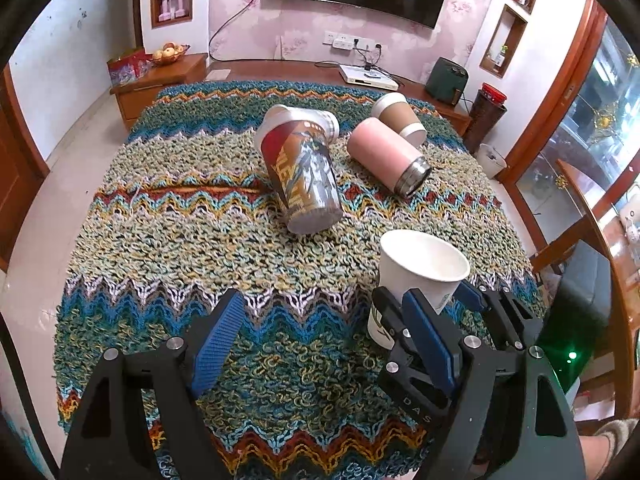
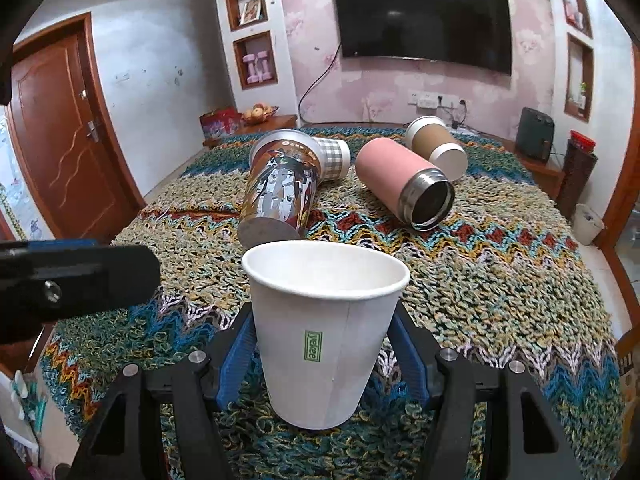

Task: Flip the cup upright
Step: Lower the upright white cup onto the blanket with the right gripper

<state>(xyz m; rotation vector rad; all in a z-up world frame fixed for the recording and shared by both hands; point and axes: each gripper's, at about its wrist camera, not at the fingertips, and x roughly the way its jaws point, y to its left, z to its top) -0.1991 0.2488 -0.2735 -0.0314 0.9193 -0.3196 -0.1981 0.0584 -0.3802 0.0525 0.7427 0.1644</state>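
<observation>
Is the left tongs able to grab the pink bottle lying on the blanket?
Probably yes. The left tongs are open and hold nothing, and bare blanket lies ahead. The pink bottle lies on its side further off to the right, beyond the white cup, so they should steer around it.

White paper cup (image 1: 420, 268) upright between right claw (image 1: 438, 306) fingers; left claw (image 1: 332, 332) spread wide over knitted blanket (image 1: 200, 232).

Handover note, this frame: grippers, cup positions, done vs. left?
Right gripper: both pads against the white paper cup, which is upright on the knitted cloth.
Left gripper: open, empty.
Done: white cup stands mouth up.
Left: release it. Printed tall cup, checked cup, pink tumbler and brown sleeved cup all lie on their sides.
</observation>
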